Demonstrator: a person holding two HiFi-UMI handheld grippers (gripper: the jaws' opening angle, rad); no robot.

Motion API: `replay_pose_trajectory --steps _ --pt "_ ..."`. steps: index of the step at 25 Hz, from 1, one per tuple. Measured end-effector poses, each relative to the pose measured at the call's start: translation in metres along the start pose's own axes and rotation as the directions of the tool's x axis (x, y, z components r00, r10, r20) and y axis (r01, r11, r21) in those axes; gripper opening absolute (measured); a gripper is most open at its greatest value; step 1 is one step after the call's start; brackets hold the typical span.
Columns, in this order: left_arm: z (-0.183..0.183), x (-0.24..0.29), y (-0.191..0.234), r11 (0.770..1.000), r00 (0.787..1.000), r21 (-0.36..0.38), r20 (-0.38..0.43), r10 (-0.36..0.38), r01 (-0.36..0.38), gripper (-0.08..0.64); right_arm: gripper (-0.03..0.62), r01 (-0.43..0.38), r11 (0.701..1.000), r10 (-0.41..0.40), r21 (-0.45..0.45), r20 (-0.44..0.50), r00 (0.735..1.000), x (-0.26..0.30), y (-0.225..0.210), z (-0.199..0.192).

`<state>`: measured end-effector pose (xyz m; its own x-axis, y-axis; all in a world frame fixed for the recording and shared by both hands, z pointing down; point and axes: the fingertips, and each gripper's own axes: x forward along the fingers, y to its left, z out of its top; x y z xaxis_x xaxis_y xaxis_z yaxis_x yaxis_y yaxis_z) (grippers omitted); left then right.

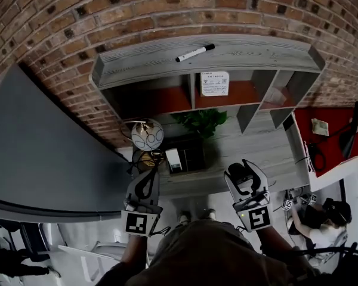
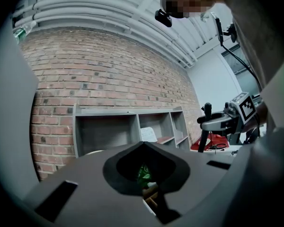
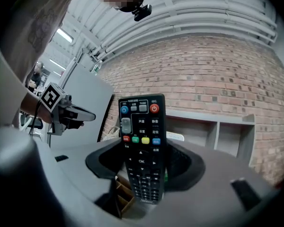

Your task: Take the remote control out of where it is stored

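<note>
In the right gripper view a black remote control (image 3: 139,122) stands upright, its coloured buttons facing the camera, with my right gripper (image 3: 143,174) shut on its lower half. The head view shows that right gripper (image 1: 244,168) at lower right, above the desk edge, with the remote a dark shape (image 1: 239,174) between its jaws. My left gripper (image 1: 145,185) hangs at lower left, level, beside a round wire lamp. Its jaws look closed together with nothing between them (image 2: 143,146). A small wooden organiser box (image 1: 186,155) sits on the grey desk (image 1: 256,139) between the two grippers.
A grey open shelf unit (image 1: 209,64) stands against the brick wall with a marker (image 1: 195,53) on top and a paper card (image 1: 215,83) inside. A green plant (image 1: 200,123) and a round wire lamp (image 1: 147,134) are near the box. A person (image 1: 322,222) crouches at lower right.
</note>
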<state>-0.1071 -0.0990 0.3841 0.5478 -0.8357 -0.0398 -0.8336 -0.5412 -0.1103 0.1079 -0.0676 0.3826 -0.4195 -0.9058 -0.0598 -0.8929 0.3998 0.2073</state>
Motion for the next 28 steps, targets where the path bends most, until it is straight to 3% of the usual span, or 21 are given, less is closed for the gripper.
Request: replay_pose_trajectory --steps 9,22,28 --pt "0.005 0.003 -0.010 1.000 1.000 0.008 0.016 -0.025 0.025 0.011 0.245 0.012 0.998 -0.010 0.057 -0.030 1.000 -0.004 -0.005 -0.021" --pt "-0.003 0.002 -0.011 1.000 1.000 -0.001 -0.012 -0.028 0.028 0.011 0.245 -0.033 0.999 0.036 0.039 -0.074 0.997 -0.005 -0.002 -0.031" --pt "-0.004 0.004 -0.011 0.999 0.999 0.036 -0.014 -0.031 0.031 0.011 0.245 -0.111 0.994 0.111 0.011 -0.184 0.977 -0.002 0.004 -0.052"
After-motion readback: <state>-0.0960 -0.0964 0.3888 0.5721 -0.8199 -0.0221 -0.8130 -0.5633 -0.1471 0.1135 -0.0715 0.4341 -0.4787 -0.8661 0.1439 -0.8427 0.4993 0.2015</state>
